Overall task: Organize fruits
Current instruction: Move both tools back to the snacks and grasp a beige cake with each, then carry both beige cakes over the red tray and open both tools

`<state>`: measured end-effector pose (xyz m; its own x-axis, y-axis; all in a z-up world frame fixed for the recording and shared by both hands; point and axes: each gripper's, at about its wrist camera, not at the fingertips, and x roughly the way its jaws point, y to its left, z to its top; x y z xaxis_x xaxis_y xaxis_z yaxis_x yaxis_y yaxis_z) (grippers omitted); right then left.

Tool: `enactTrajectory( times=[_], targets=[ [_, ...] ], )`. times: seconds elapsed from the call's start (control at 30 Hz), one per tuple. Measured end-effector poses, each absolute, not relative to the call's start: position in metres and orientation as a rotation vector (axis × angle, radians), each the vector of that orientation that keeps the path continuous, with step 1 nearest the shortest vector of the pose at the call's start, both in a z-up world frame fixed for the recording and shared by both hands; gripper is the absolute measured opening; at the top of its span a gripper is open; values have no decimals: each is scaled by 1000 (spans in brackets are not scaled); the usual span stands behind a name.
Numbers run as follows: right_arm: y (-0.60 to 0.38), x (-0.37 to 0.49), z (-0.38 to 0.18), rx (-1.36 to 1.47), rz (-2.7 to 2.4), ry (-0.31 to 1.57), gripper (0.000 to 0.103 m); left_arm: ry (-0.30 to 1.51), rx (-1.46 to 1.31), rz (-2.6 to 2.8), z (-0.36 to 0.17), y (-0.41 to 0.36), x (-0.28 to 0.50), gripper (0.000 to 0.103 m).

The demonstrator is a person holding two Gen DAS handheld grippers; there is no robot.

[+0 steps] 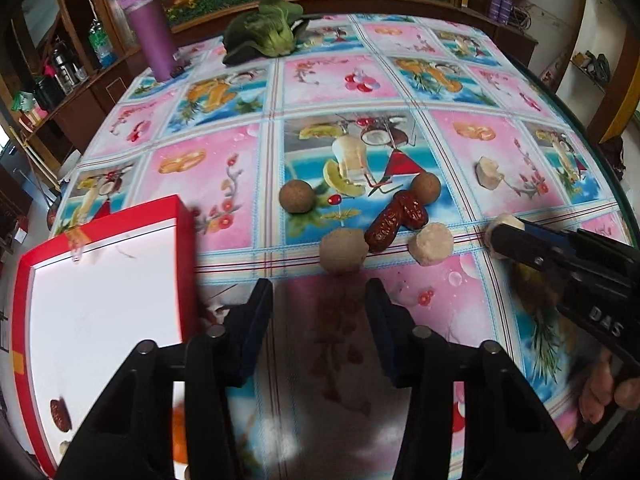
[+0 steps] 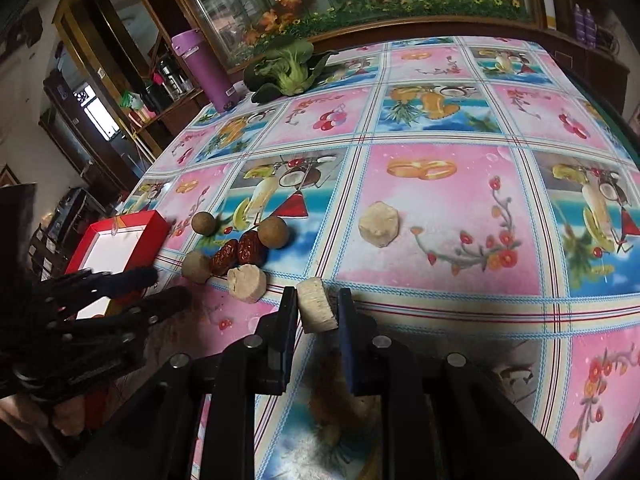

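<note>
- Left gripper (image 1: 320, 300): jaws spread wide with nothing between them, held low over the table (image 1: 224, 152) just in front of the fruit cluster; in the right wrist view it shows at the left edge (image 2: 170, 286).
- Right gripper (image 2: 318, 308): jaws drawn in around a pale cut chunk (image 2: 317, 310). The chunk sits between the two fingers, touching the left finger; whether the right finger presses it cannot be told. In the left wrist view the same chunk (image 1: 505, 226) shows at the tip of that gripper (image 1: 500, 240), at the table's right side.
- Red box (image 1: 100, 320): shallow, white inside, lying at the near left of the table, beside the left gripper. One red date (image 1: 60, 415) lies in its near corner.
- Fruit cluster, centre of the table: two round brown fruits (image 1: 296, 197) (image 1: 425, 188), with two dark red dates (image 1: 396, 220) between and in front of them, touching each other. A pale peeled ball (image 1: 343, 250) lies just left of the dates, and a pale chunk (image 1: 431, 245) just right of them.
- A further pale chunk (image 1: 489, 173) lies apart, toward the right of the table.
- Background: a purple flask (image 1: 149, 28) stands upright at the far left corner, with a leafy green vegetable (image 1: 266, 34) lying near it at the far edge.
- A person's hand (image 1: 608, 392) grips the handle of the right gripper.
</note>
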<state>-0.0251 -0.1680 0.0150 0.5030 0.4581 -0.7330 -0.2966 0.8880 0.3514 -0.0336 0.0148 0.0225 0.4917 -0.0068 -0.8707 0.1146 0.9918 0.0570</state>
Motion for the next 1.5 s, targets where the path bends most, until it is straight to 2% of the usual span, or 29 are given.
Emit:
enactTrajectory(
  times=[0.2, 0.33, 0.57, 0.87, 1.17, 1.5],
  targets=[
    [-165, -25, 14, 183, 472, 939, 18, 1068, 92, -103, 17, 10, -23, 42],
    [-164, -26, 14, 184, 475, 937, 18, 1068, 80, -129, 17, 7, -19, 27],
    [-159, -30, 16, 179, 492, 916, 18, 1042, 66, -148, 21, 6, -24, 27],
    [-140, -59, 33, 163, 528, 881, 18, 914, 23, -142, 66, 35, -82, 27],
    [-59, -106, 64, 51, 659, 815, 18, 834, -20, 10, 79, 107, -148, 27],
    [32, -144, 60, -84, 769, 834, 18, 813, -20, 199, 61, 170, -180, 27]
  ],
)
